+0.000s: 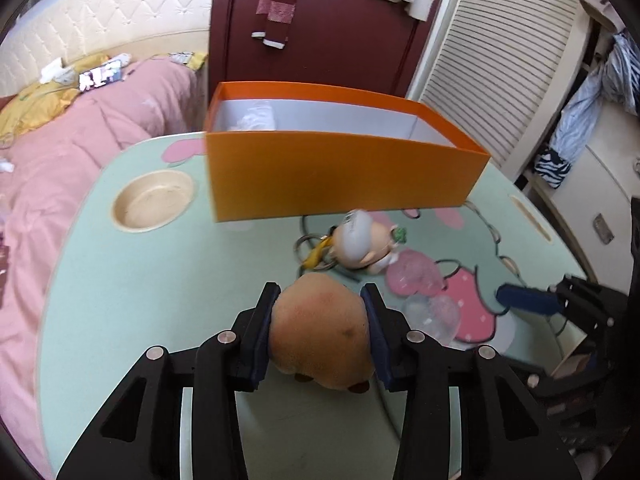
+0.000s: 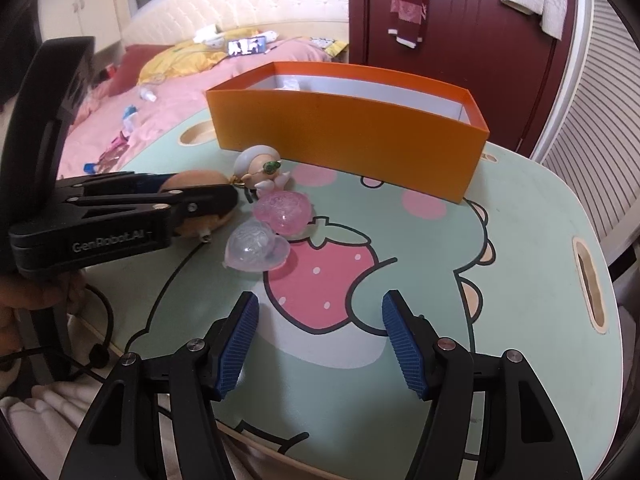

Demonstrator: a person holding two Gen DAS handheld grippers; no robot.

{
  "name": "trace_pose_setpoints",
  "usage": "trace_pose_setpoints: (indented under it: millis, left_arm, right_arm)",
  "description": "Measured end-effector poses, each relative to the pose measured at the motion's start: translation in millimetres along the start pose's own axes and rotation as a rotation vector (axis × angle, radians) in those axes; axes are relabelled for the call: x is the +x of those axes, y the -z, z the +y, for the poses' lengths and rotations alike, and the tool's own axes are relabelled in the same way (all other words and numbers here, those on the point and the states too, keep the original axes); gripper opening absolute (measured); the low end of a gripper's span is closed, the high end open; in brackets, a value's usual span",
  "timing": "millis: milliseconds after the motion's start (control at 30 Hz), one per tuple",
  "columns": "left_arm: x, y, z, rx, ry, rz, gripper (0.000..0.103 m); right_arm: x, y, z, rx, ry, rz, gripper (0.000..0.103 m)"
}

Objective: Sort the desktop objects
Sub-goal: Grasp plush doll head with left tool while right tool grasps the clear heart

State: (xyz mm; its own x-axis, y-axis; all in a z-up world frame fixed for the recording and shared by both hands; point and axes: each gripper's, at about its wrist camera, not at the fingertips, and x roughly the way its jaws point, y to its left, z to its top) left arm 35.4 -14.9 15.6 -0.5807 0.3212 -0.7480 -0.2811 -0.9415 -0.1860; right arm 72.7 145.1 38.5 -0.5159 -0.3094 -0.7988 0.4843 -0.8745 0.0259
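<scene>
Plush toy (image 1: 320, 328), soft, light and squashy, is clamped across its middle on the table (image 1: 140, 280) by the left gripper (image 1: 322, 300), while the right gripper (image 2: 320, 308) is held open, empty.

Soft daylight, heavy fisheye bending at dark edges, slight blur throughout.

A daylit bedroom behind a cartoon-printed table

A mint-green tabletop (image 2: 520, 216) printed with a pink strawberry stands beside a bed with a rumpled pink quilt (image 1: 52, 184) and a cream tufted headboard (image 1: 100, 20). Behind are a dark maroon wardrobe door (image 2: 472, 28) hung with a striped scarf (image 1: 276, 4), and white louvred panels (image 1: 504, 68).
</scene>
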Motion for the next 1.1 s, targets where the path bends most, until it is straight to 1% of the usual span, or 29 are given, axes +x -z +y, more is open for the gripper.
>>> trace_pose_setpoints:
  millis: [100,267,367,433,533,767,800,833,867,900,1100]
  left_arm:
    - [-8.3,8.4,3.0,0.014,-0.045,-0.009,0.044]
    - [-10.0,13.4,7.1,0.000,-0.071,-0.016,0.045]
    - [-8.8,15.2,3.3,0.020,-0.089,-0.023,0.046]
    - [-8.4,15.6,5.0,0.012,-0.092,-0.025,0.045]
    - [-7.6,15.2,10.1,-0.019,-0.072,-0.021,0.046]
    - [-7.3,15.0,13.1,-0.042,-0.062,-0.018,0.046]
    - [-7.4,15.1,12.1,-0.040,-0.064,-0.019,0.046]
    - [-7.6,15.2,11.1,-0.037,-0.066,-0.020,0.046]
    - [-7.8,15.6,9.5,-0.029,-0.072,-0.023,0.046]
    - [-7.9,16.0,7.9,-0.021,-0.079,-0.025,0.046]
    - [-8.0,16.1,8.6,-0.019,-0.079,-0.026,0.046]
  right_arm:
    - [0.9,-5.4,6.0,-0.016,-0.013,-0.003,0.064]
    - [4.7,-18.8,20.9,-0.051,-0.042,-0.017,0.064]
    - [17.7,-26.4,29.0,-0.056,-0.048,0.020,0.064]
    - [23.2,-29.0,32.0,-0.053,-0.042,0.033,0.065]
    - [25.4,-31.8,32.7,-0.048,-0.033,0.034,0.066]
    - [26.6,-31.8,28.4,-0.034,-0.020,0.009,0.067]
    - [26.0,-31.7,27.5,-0.031,-0.019,0.005,0.064]
    - [25.4,-31.6,26.7,-0.028,-0.018,0.002,0.051]
    - [24.8,-31.5,25.8,-0.026,-0.017,-0.002,0.042]
    - [24.3,-31.4,24.9,-0.023,-0.016,-0.005,0.037]
    - [17.2,-26.4,15.0,0.015,-0.025,-0.016,0.037]
